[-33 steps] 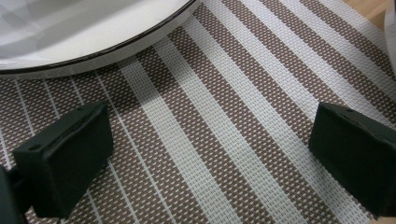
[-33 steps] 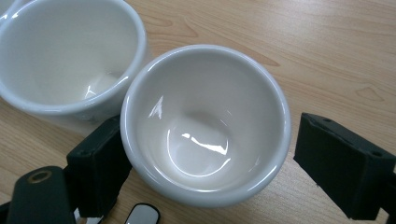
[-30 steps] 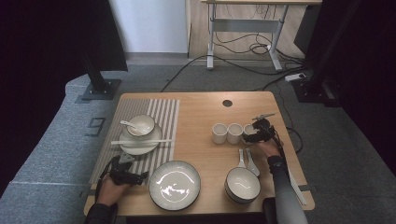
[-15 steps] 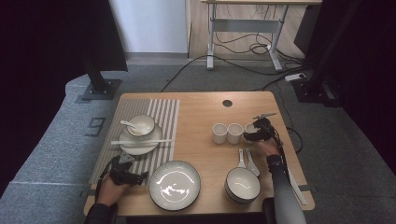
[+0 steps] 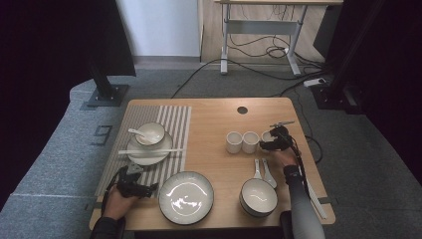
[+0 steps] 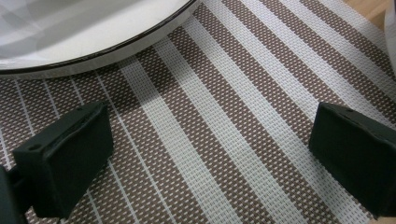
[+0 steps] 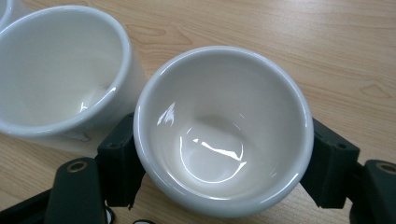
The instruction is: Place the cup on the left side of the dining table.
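Observation:
My right gripper (image 7: 223,161) holds a small white cup (image 7: 224,130), one black jaw pressed against each side of it. In the high view that cup (image 5: 267,135) is the rightmost of three in a row and is partly hidden by the right gripper (image 5: 271,142). A second cup (image 7: 56,70) stands right against its left side. My left gripper (image 6: 210,158) is open low over the striped placemat (image 6: 233,116), with nothing between its jaws. It sits just short of a white dark-rimmed plate (image 6: 93,32). In the high view the left gripper (image 5: 143,189) is at the front left.
A large plate (image 5: 186,197) and a bowl (image 5: 258,197) sit near the front edge, with two white spoons (image 5: 263,169) behind the bowl. A small bowl with a spoon (image 5: 151,133) stands on a saucer, and chopsticks (image 5: 149,151) lie across the saucer. Two more cups (image 5: 241,142) stand at centre right.

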`<action>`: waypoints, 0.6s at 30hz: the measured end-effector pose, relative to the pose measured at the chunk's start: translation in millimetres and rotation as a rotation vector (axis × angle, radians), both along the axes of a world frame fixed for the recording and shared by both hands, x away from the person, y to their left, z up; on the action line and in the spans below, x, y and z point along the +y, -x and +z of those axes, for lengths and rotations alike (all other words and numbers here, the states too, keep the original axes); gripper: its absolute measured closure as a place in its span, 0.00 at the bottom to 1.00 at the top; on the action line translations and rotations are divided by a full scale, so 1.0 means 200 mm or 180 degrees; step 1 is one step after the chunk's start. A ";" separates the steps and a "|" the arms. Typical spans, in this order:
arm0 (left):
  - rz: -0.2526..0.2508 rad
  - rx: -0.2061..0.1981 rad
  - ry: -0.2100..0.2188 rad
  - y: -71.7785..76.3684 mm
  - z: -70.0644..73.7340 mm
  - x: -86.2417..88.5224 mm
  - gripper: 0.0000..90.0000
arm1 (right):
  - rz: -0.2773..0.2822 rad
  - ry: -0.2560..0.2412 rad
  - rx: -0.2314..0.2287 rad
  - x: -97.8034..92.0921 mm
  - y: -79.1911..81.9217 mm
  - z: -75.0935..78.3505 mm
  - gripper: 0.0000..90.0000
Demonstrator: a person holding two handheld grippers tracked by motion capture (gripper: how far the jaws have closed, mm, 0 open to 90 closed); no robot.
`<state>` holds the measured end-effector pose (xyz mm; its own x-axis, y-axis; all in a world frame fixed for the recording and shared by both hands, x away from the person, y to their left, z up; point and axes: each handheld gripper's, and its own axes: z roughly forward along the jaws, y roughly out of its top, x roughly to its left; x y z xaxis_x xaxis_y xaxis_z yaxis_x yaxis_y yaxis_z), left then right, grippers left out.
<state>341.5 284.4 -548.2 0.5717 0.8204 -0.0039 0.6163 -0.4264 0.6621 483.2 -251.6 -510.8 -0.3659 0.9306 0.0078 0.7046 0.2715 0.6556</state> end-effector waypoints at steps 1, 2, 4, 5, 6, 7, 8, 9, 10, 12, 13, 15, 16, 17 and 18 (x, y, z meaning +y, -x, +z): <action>0.0000 0.0000 0.0000 0.00 0.00 0.00 0.00 | -0.0002 0.0014 -0.0009 0.00 0.00 0.00 0.30; 0.0000 0.0000 0.0000 0.00 0.00 0.00 0.00 | -0.0005 0.0038 -0.0012 0.01 0.00 0.00 0.30; 0.0000 0.0000 0.0000 0.00 0.00 0.00 0.00 | -0.0007 0.0055 -0.0014 0.01 0.01 0.00 0.30; 0.0000 0.0000 0.0000 0.00 0.00 0.00 0.00 | -0.0010 0.0087 -0.0012 0.01 0.01 0.01 0.30; 0.0000 0.0000 0.0000 0.00 0.00 0.00 0.00 | -0.0012 0.0090 -0.0014 0.01 0.01 0.01 0.30; 0.0000 0.0000 -0.0001 0.00 0.00 0.00 0.00 | -0.0017 0.0099 -0.0018 0.00 0.02 0.01 0.30; 0.0000 0.0000 0.0000 0.00 0.00 0.00 0.00 | -0.0031 0.0100 -0.0011 0.00 0.02 0.01 0.30; 0.0000 0.0000 0.0000 0.00 0.00 0.00 0.00 | -0.0035 0.0101 -0.0011 0.00 0.02 0.01 0.30; 0.0000 0.0000 0.0000 0.00 0.00 0.00 0.00 | -0.0033 0.0110 -0.0018 -0.01 0.03 0.01 0.30; 0.0000 0.0001 0.0000 0.00 0.00 0.00 0.00 | -0.0036 0.0134 -0.0009 -0.01 0.03 0.01 0.30; 0.0000 0.0001 0.0000 0.00 0.00 0.00 0.00 | -0.0036 0.0147 -0.0014 -0.01 0.04 0.01 0.30; 0.0001 0.0000 0.0001 0.00 0.00 0.00 0.00 | -0.0036 0.0146 -0.0013 -0.02 0.04 0.02 0.30; 0.0002 0.0001 0.0001 0.00 0.00 0.00 0.00 | -0.0034 0.0139 -0.0020 -0.02 0.05 0.02 0.30; 0.0001 0.0001 0.0001 0.00 0.00 0.00 0.00 | -0.0031 0.0133 -0.0027 -0.02 0.05 0.03 0.30; 0.0003 0.0002 0.0003 0.00 0.00 0.00 0.00 | -0.0021 0.0125 -0.0030 -0.02 0.06 0.04 0.30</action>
<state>341.6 284.4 -548.1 0.5709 0.8210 -0.0049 0.6172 -0.4252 0.6620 471.8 -256.5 -503.7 -0.3596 0.9326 -0.0323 0.7004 0.2926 0.6510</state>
